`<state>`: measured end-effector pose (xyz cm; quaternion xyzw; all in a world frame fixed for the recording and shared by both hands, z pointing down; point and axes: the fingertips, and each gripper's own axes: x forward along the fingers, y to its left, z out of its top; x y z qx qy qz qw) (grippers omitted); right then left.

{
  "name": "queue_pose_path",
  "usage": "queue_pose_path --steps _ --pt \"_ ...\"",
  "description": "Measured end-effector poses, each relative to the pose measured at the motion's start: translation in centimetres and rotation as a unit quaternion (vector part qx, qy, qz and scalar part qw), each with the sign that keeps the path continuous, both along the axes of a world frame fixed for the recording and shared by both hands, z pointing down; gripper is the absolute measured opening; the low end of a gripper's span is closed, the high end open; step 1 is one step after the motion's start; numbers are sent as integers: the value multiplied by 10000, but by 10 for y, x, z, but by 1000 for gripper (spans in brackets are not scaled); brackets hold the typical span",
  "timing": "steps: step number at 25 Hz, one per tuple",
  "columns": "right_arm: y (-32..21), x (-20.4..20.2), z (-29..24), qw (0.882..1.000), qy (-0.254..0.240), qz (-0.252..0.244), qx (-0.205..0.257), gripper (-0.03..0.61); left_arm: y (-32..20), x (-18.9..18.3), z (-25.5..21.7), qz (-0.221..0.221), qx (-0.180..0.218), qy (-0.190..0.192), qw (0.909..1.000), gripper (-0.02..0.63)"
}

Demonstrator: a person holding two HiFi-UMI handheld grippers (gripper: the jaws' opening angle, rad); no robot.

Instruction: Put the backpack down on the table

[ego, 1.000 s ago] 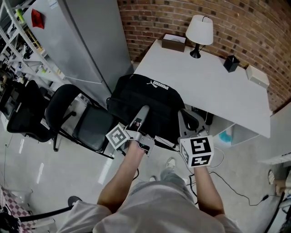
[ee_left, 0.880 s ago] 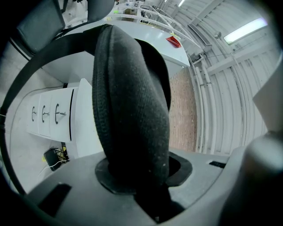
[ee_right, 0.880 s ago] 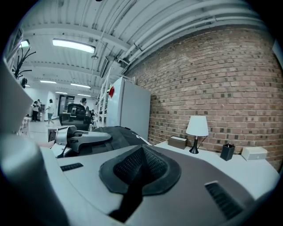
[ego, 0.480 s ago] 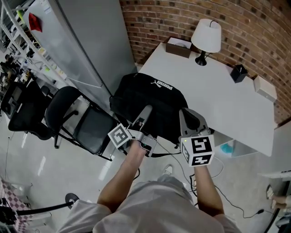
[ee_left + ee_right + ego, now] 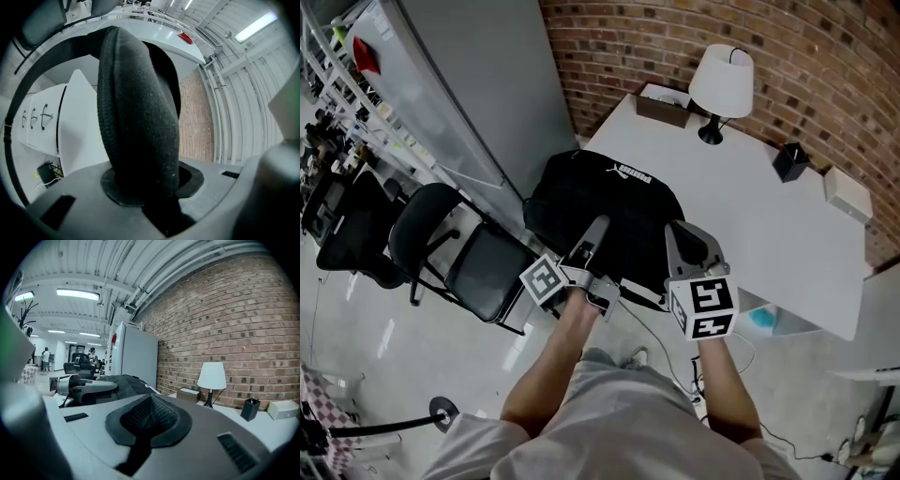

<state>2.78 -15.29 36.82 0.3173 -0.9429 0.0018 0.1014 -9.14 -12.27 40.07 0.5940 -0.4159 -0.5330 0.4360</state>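
Note:
The black backpack (image 5: 600,211) hangs in the air in front of me at the white table's (image 5: 750,197) near left corner, its white logo facing up. My left gripper (image 5: 598,227) is shut on a thick padded shoulder strap (image 5: 136,117), which fills the left gripper view. My right gripper (image 5: 679,234) is shut on a black mesh strap (image 5: 149,416), and a thin strap trails down below it (image 5: 642,296). In the right gripper view the backpack (image 5: 129,382) bulges just past the left gripper (image 5: 86,386).
On the table stand a white lamp (image 5: 720,82), a brown box (image 5: 664,103), a black pen holder (image 5: 790,161) and a white box (image 5: 847,194). Black office chairs (image 5: 455,248) stand at the left and a tall grey cabinet (image 5: 478,84) behind them. A brick wall (image 5: 806,47) backs the table.
Both grippers have carried the backpack forward toward the table, and the table corner now lies closer under it. Both grips hold as before.

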Motion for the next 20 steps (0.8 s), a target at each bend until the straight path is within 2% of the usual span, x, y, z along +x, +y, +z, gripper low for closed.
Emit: queue_pose_path --steps 10,20 --pt "-29 2 -1 10000 -31 44 17 0 -36 4 -6 74 43 -10 10000 122" --pt "-70 -15 -3 9996 69 267 113 0 -82 -13 -6 328 92 46 9994 123"
